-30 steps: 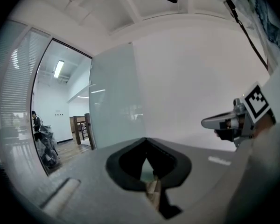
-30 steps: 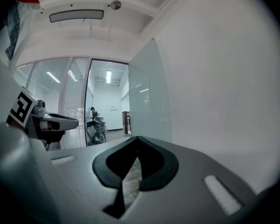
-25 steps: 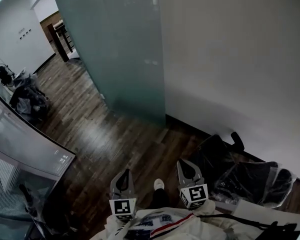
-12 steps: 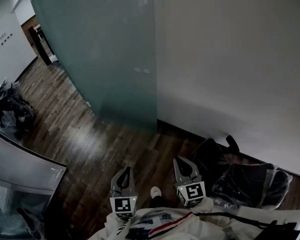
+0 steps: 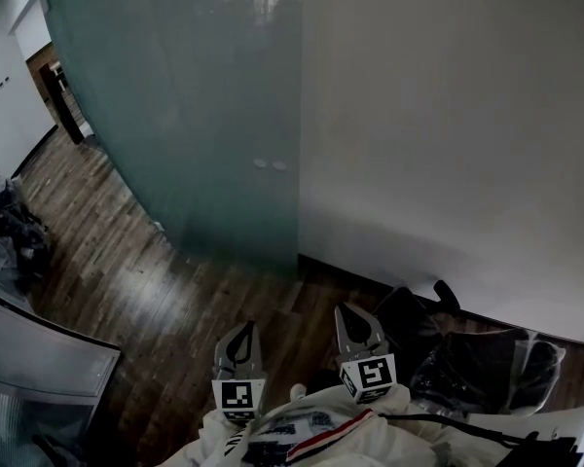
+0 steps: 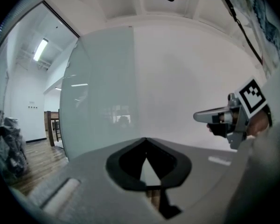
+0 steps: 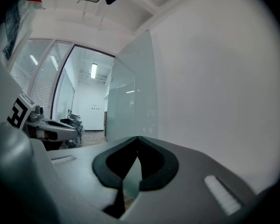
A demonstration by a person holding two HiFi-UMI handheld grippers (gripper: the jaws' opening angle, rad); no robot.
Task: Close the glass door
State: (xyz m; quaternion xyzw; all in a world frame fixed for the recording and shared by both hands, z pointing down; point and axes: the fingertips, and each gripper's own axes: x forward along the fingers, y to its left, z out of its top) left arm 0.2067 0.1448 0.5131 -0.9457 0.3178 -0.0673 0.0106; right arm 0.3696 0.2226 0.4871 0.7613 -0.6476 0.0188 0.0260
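Frosted glass door [image 5: 195,125]: upright at left of centre, alongside the white wall [image 5: 448,134], ahead of both grippers and well apart from them. Left gripper [image 5: 243,331]: jaws clenched together, empty. Right gripper [image 5: 348,315]: jaws clenched together, empty, near dark bags [image 5: 467,353] on the wood floor [image 5: 156,280].

The dark wooden floor [image 5: 175,290] bears plastic-wrapped black bundles [image 5: 487,358] by the wall and bags [image 5: 10,236] at left.
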